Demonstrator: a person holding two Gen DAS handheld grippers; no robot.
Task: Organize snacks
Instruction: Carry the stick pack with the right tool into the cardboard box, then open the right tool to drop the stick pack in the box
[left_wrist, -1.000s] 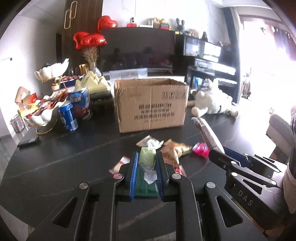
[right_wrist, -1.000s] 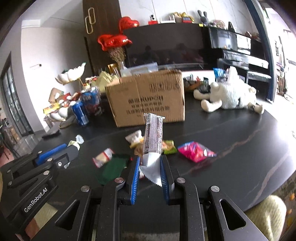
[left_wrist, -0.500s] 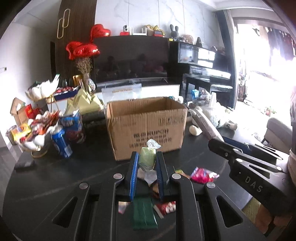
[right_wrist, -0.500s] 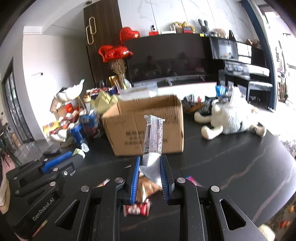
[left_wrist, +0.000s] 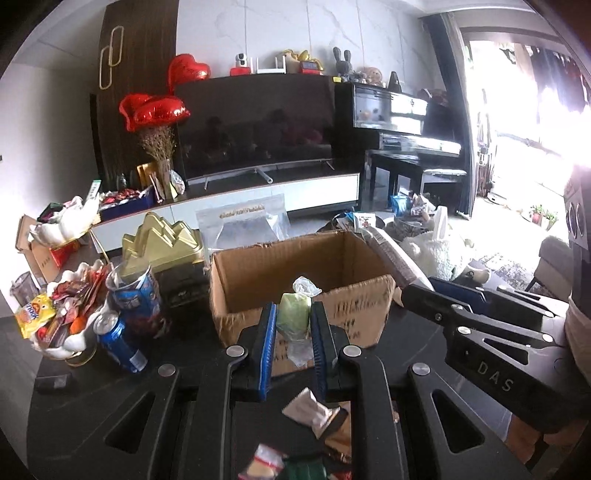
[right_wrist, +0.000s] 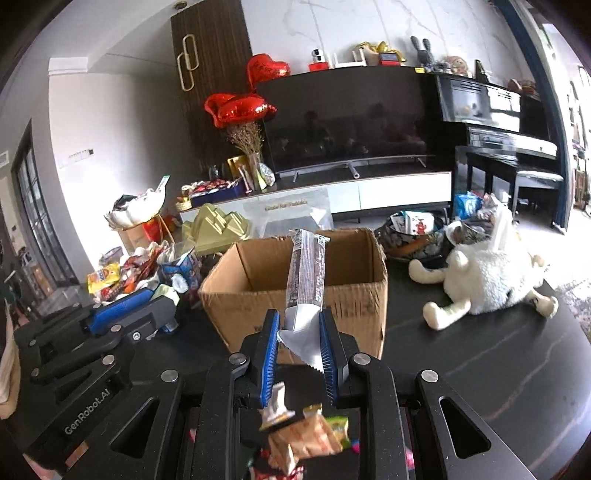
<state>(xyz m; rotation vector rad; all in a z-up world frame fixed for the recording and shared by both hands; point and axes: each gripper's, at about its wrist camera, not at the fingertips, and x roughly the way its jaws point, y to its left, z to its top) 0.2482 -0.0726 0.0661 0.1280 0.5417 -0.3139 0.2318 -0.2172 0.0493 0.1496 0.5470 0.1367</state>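
Observation:
An open cardboard box (left_wrist: 258, 269) stands on the black table, also in the right wrist view (right_wrist: 255, 269). My left gripper (left_wrist: 293, 321) is shut on a small green snack packet (left_wrist: 293, 317), held just in front of and above the box's near wall. My right gripper (right_wrist: 299, 325) is shut on a long brown-and-silver snack bar pack (right_wrist: 306, 273), which reaches up over the box's near wall. Several loose snack packets (right_wrist: 303, 439) lie on the table below the grippers, also in the left wrist view (left_wrist: 314, 410).
A white bowl of snacks (left_wrist: 62, 317), a blue can (left_wrist: 120, 343) and a blue snack bag (left_wrist: 138, 295) stand left of the box. A white plush toy (right_wrist: 487, 273) lies right of it. A gold box (left_wrist: 162, 240) and a clear bag (left_wrist: 243, 225) stand behind.
Both grippers have risen from the table with their packets and moved forward to the box. The loose packets now lie below and behind the fingertips.

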